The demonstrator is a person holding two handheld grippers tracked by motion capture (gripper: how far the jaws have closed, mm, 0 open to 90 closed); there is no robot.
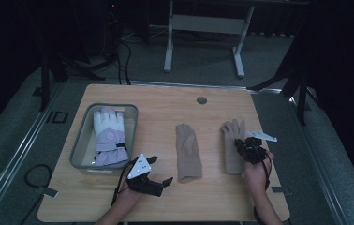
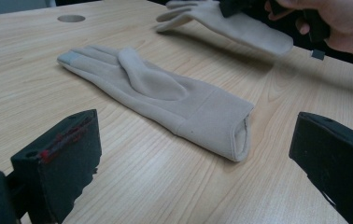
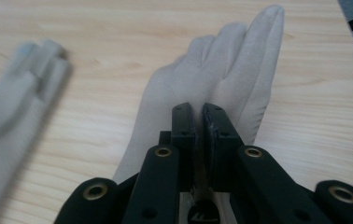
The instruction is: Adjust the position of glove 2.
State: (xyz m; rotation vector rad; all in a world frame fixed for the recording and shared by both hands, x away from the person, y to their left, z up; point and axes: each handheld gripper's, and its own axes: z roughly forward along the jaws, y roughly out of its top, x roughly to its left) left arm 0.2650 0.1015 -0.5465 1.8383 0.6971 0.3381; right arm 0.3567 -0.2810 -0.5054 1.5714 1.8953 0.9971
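On the desk [image 1: 165, 197], a tub [image 1: 82, 140] sits at centre left of the frame with a padded glove [image 1: 109, 136] inside it. A flat glove [image 1: 187, 152] lies mid-frame (fingers toward the top), and a second flat glove [image 1: 232, 140] lies to its right.

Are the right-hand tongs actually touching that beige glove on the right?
Touching. The right gripper view shows the right tongs shut on the right beige glove, pinching its fabric.

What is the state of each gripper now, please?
Left gripper: open, holding nothing.
Right gripper: closed on the right beige glove.
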